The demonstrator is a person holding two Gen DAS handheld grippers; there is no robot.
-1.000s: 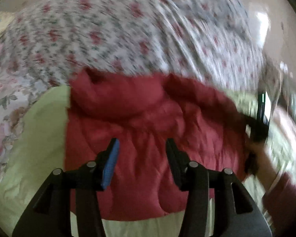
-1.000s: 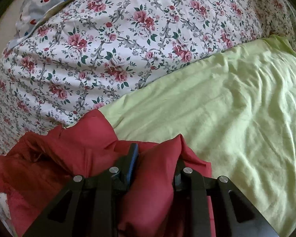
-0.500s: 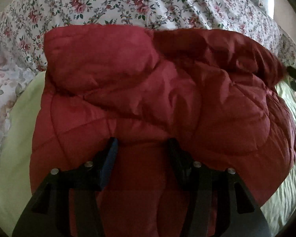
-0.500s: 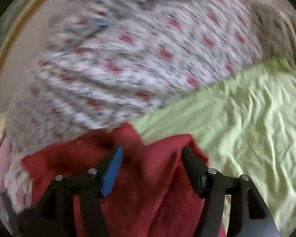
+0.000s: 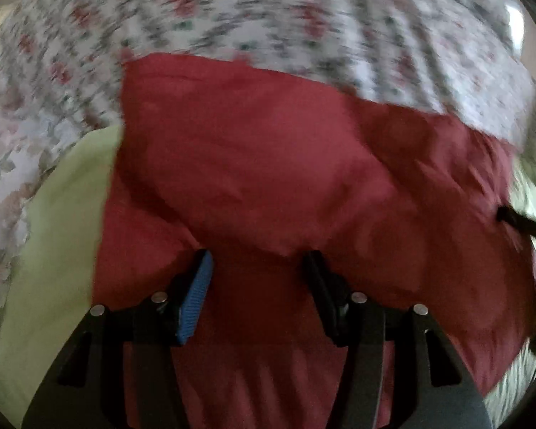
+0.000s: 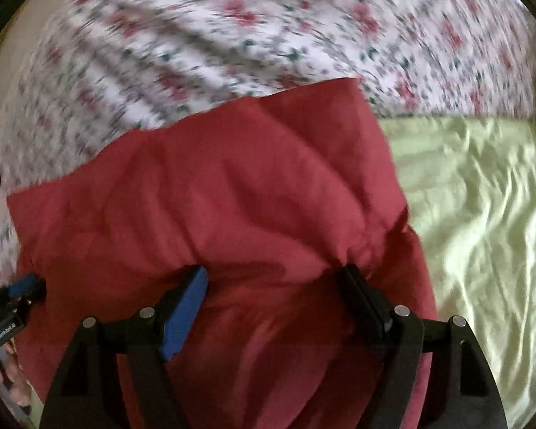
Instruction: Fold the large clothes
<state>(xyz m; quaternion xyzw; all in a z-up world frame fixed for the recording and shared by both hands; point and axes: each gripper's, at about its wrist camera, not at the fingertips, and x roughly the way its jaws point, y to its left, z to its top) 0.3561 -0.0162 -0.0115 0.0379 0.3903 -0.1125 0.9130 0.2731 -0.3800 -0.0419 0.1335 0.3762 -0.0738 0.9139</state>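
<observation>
A red padded jacket (image 5: 286,178) lies bunched in a folded heap on the bed, blurred by motion. My left gripper (image 5: 257,268) is low over its near part, jaws apart, with red fabric under and between the fingers but not pinched. In the right wrist view the same jacket (image 6: 214,196) fills the middle. My right gripper (image 6: 271,279) has its jaws wide and still opening, with a puffy fold between them that the pads do not press. The left gripper (image 6: 21,286) shows at the left edge there, and a right fingertip (image 5: 518,221) at the right edge of the left wrist view.
The jacket rests on a pale green sheet (image 6: 482,214), which also shows at the left (image 5: 64,214). A floral quilt (image 6: 232,35) is piled behind it. A person's hand (image 6: 14,386) holds the left gripper at the lower left.
My right gripper was shut on a red fold, has let it go and now stands wide. The left gripper has moved in close over the jacket.
</observation>
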